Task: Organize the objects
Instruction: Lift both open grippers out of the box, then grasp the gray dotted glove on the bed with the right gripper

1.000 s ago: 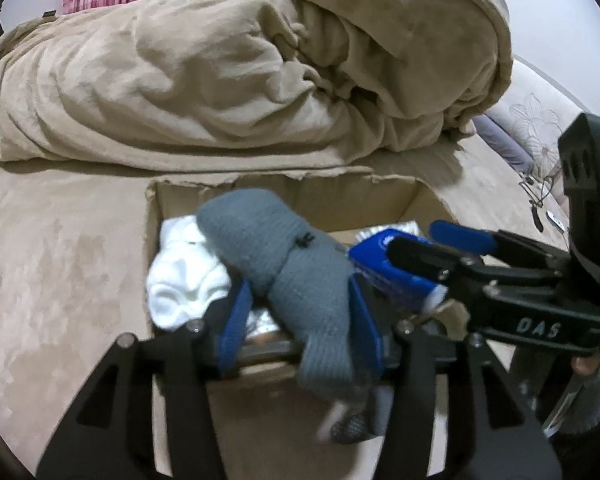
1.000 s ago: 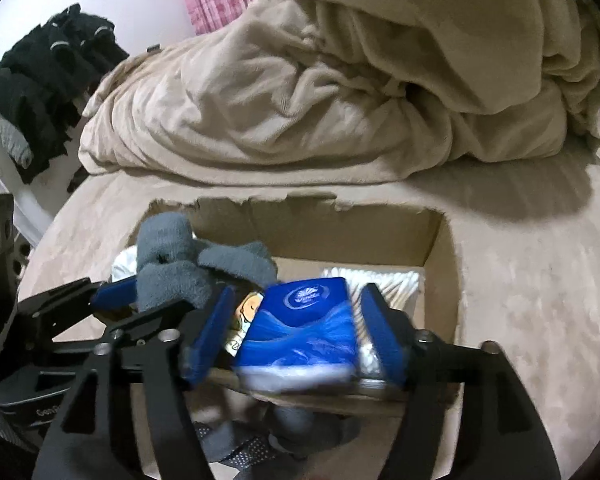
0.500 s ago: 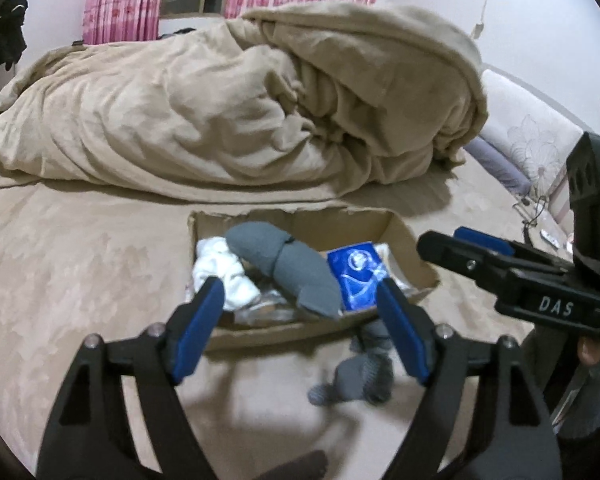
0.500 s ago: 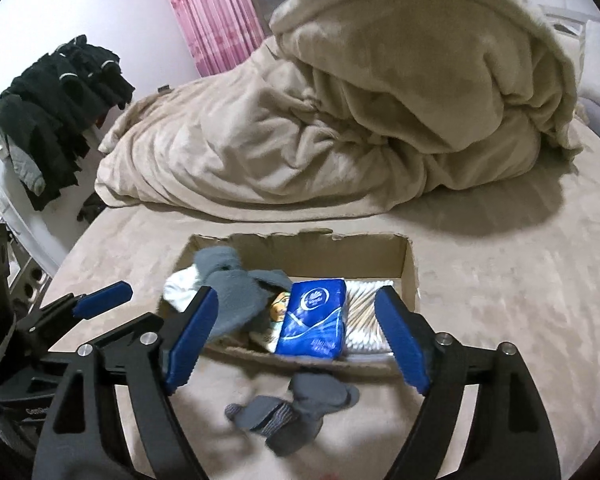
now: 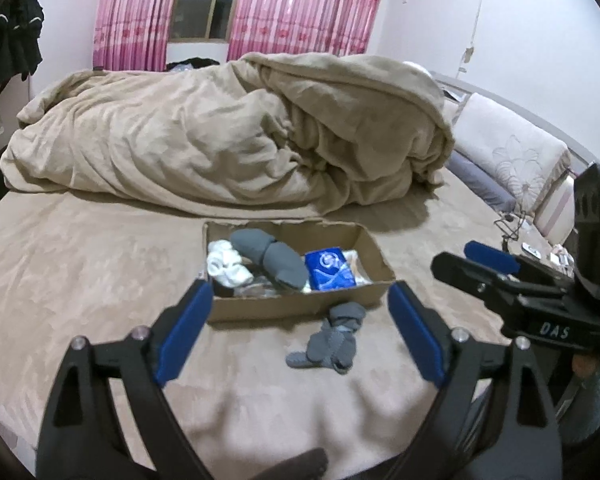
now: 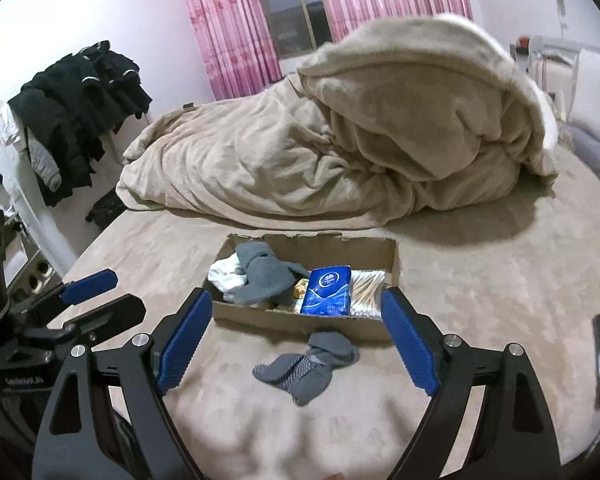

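A shallow cardboard box [image 5: 300, 307] [image 6: 396, 258] lies on the bed. It holds grey socks [image 5: 274, 254] [image 6: 266, 278], a white sock [image 5: 226, 266] [image 6: 226, 272], a blue tissue pack [image 5: 329, 269] [image 6: 327, 290] and cotton swabs [image 6: 366, 288]. A grey sock pair [image 5: 332, 340] [image 6: 306, 364] lies on the bed in front of the box. My left gripper [image 5: 298, 332] is open and empty, back from the box. My right gripper [image 6: 296, 338] is open and empty too; it shows at the right in the left wrist view [image 5: 476, 266].
A bunched beige duvet [image 5: 228, 140] [image 6: 340, 140] lies behind the box. Pillows [image 5: 512, 152] are at the right. Dark clothes [image 6: 76, 108] hang on a rack at the left. Pink curtains [image 5: 300, 8] cover the far window.
Both grippers let go of the grey sock and the blue tissue pack into the box, opened, and pulled back and up from it.
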A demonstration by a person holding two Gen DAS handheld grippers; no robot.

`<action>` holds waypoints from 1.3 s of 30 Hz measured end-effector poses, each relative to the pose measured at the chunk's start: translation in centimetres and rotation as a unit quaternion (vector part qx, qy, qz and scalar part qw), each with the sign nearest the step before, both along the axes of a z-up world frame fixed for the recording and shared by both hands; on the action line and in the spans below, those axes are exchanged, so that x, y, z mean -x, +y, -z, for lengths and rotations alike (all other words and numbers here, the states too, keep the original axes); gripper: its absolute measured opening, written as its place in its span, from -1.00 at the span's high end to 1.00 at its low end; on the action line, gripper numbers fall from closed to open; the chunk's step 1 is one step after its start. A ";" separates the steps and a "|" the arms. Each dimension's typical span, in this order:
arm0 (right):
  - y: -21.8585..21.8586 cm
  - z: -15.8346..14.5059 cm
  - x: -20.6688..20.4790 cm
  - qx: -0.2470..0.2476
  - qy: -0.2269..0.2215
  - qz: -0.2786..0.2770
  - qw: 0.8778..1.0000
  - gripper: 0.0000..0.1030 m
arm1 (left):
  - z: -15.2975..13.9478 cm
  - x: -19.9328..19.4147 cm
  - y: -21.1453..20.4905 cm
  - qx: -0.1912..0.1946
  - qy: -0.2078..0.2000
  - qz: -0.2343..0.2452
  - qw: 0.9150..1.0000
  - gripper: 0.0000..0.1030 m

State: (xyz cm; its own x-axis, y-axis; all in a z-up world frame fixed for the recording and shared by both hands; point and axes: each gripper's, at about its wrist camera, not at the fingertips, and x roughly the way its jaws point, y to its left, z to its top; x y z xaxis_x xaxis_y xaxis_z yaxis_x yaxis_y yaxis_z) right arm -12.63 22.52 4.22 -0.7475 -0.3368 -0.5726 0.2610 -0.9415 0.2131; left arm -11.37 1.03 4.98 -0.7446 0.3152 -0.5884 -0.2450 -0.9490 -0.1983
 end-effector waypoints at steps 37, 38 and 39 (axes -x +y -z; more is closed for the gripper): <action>-1.4 9.7 -2.5 -0.044 -0.071 -0.015 0.996 -0.72 | 10.6 -1.8 -0.8 0.023 -0.085 -0.043 0.995 -0.76; -1.4 10.0 -2.2 -0.045 -0.076 -0.015 0.996 -0.72 | 10.9 -1.5 -0.8 0.023 -0.089 -0.043 0.995 -0.76; -1.5 10.4 -1.9 -0.045 -0.080 -0.015 0.996 -0.72 | 11.4 -1.1 -0.8 0.023 -0.094 -0.043 0.994 -0.76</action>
